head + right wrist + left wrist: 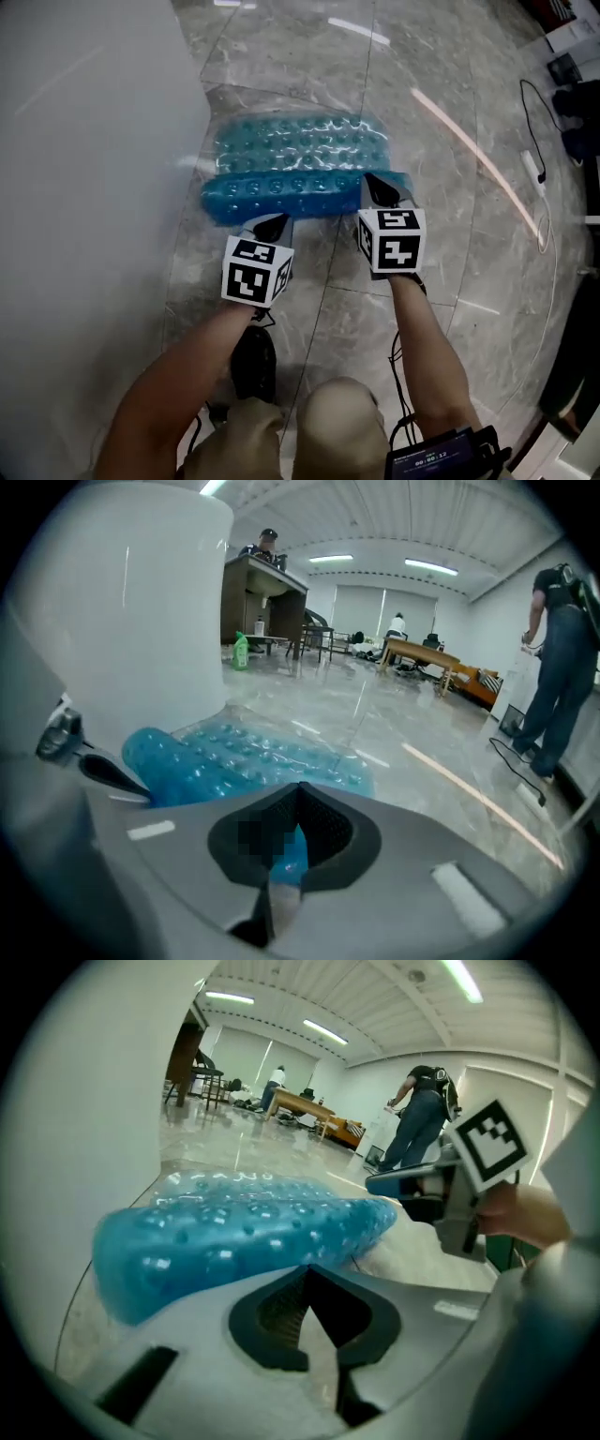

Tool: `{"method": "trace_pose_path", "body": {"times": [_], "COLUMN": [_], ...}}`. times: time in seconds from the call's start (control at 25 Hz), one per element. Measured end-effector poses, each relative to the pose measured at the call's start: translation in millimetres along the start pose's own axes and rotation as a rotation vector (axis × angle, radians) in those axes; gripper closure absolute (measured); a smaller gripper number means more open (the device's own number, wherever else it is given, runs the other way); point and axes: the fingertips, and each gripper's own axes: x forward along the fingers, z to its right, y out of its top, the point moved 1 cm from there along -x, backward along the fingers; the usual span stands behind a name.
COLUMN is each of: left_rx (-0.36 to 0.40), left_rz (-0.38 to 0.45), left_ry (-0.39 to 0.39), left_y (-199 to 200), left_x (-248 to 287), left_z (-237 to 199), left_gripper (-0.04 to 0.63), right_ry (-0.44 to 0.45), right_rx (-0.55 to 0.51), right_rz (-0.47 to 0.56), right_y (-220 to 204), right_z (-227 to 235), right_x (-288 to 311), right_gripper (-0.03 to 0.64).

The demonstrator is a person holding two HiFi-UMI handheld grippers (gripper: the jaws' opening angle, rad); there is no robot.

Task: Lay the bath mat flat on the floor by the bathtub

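The blue bath mat lies on the marble floor in the upper middle of the head view. Its long side sits tight against the white bathtub wall at the left, which is where the task wants it. It is not yet flat: the near edge is doubled over into a thicker, darker fold that runs across the frame just ahead of both tools.

The left gripper points down at the left end of that fold. In its own view its fingers are pressed together with nothing between them, and the mat rises just beyond their tips. It looks poised to get at the fold, not to carry anything.

The right gripper rests its tip on the fold's right end. Its fingers are also closed. Blue shows through the slit below their tips, most likely the mat lying underneath. Whether a thin edge is nipped there I cannot tell.

One tool at each end of the fold suggests the near edge is to be spread evenly towards the person.
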Motion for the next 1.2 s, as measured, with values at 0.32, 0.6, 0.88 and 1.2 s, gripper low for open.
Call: {"method": "trace_pose_path", "body": {"times": [0.32,0.6,0.88,1.2], "left_rx": [-0.047,0.031,-0.125,-0.041], "left_rz": [0.197,0.149,0.137,0.106], "left_ry": [0.037,0.191,0.134,0.055], "left_y": [27.9,30.7,3.5,-31.3], "left_x": [-49.6,-26.2,-32.7,-58.0], "left_z": [19.8,-8.7,-7.2,25.1], "left_gripper": [0.589,0.589,0.589,0.589], "right_ry": [-0.029,0.105,0.099,0.082], "right_rx": [-0.072,-0.024,0.022,-0.012], "right_rz": [-0.021,-0.056,0.071,-0.062], "right_y": [-43.3,-86.4,-26.1,-51.3], "right_z": [-18.3,-34.6,-27.7,-32.8], "right_x": [-14.0,-49.9,-51.7,-22.9], "right_gripper": [0.614,0.614,0.612,0.614]}}
